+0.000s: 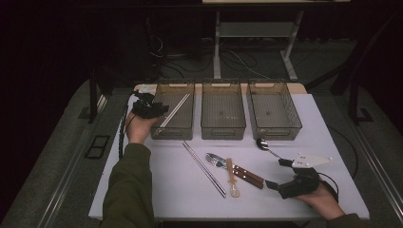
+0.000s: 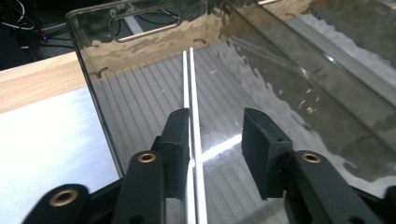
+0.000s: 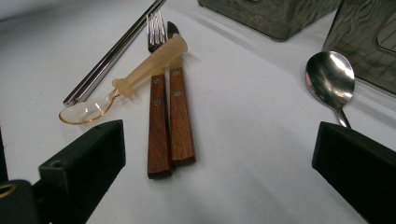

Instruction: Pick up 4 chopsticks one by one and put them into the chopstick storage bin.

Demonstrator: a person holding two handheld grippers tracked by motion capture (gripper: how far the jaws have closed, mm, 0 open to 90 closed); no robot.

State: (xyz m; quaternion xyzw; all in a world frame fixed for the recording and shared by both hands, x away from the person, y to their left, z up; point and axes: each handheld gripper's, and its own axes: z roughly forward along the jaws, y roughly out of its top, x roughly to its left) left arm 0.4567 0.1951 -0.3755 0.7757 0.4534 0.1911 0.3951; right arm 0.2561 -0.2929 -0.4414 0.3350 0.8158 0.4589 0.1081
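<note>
My left gripper [image 1: 161,110] [image 2: 217,119] reaches over the near end of the left clear bin [image 1: 173,132] [image 2: 140,28]. Its jaws stand apart, open. A pair of metal chopsticks [image 1: 175,110] [image 2: 191,79] lies slanted inside that bin, running along the left pad, while the right pad is well off them. My right gripper [image 1: 278,173] [image 3: 219,135] rests low at the table's front right, jaws wide open with bare table between them. Ahead of it lie a fork and a knife with wooden handles [image 1: 247,175] [image 3: 170,121], with a translucent plastic spoon [image 1: 232,178] [image 3: 135,77] across them.
A second pair of metal chopsticks [image 1: 204,168] [image 3: 112,53] lies diagonally mid-table. A metal spoon [image 1: 266,146] [image 3: 329,74] sits just beyond the right gripper. The middle bin [image 1: 223,132] and right bin [image 1: 274,134] stand in a row at the back of the white table [image 1: 157,199].
</note>
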